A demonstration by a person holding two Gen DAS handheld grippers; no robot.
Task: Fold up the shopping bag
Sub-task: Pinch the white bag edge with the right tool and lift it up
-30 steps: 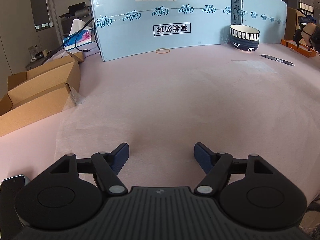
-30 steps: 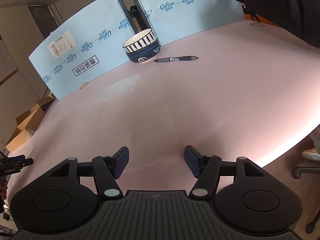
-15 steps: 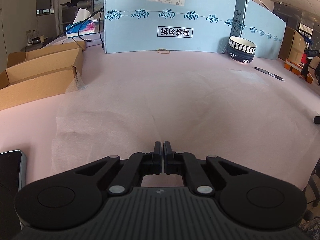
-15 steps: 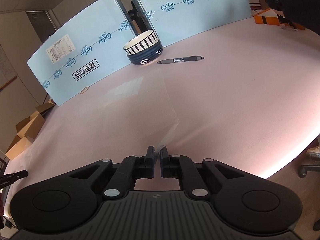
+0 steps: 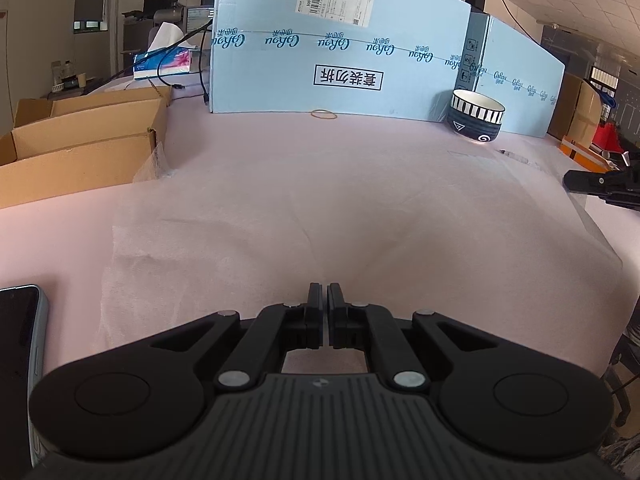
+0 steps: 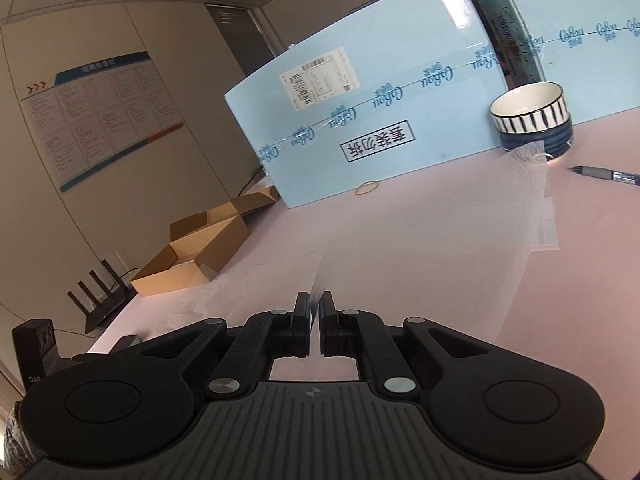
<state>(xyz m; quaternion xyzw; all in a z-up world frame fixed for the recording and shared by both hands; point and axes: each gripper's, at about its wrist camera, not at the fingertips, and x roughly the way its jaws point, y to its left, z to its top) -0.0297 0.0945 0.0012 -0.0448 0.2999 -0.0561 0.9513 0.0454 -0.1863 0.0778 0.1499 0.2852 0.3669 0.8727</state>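
Landmark for all positions: the blue carton wall (image 5: 384,60) standing upright along the far edge of the pink table (image 5: 360,148).

Left wrist view, left to right. A dark phone (image 5: 18,344) lies at the near left edge of the table, well apart from the carton wall. Open cardboard boxes (image 5: 80,148) sit to the left of the wall's left end. The shopping bag (image 5: 320,216), thin, translucent and whitish, lies spread on the table in front of the wall, near side, with shallow creases running toward the left gripper (image 5: 324,292). That gripper's jaws are closed, pinching the near edge of the bag. A rubber band (image 5: 324,114) lies just in front of the wall's base. A striped bowl (image 5: 477,121) stands against the wall near its right part. The right gripper (image 5: 576,181) shows at the right edge of this view, in front of the wall's right end.

Right wrist view. The right gripper (image 6: 314,304) has its jaws closed on the bag's edge; the film rises from the table as a lifted sheet (image 6: 460,232) whose far corner overlaps the bowl (image 6: 532,118). A pen (image 6: 608,176) lies right of the bowl, in front of the wall.
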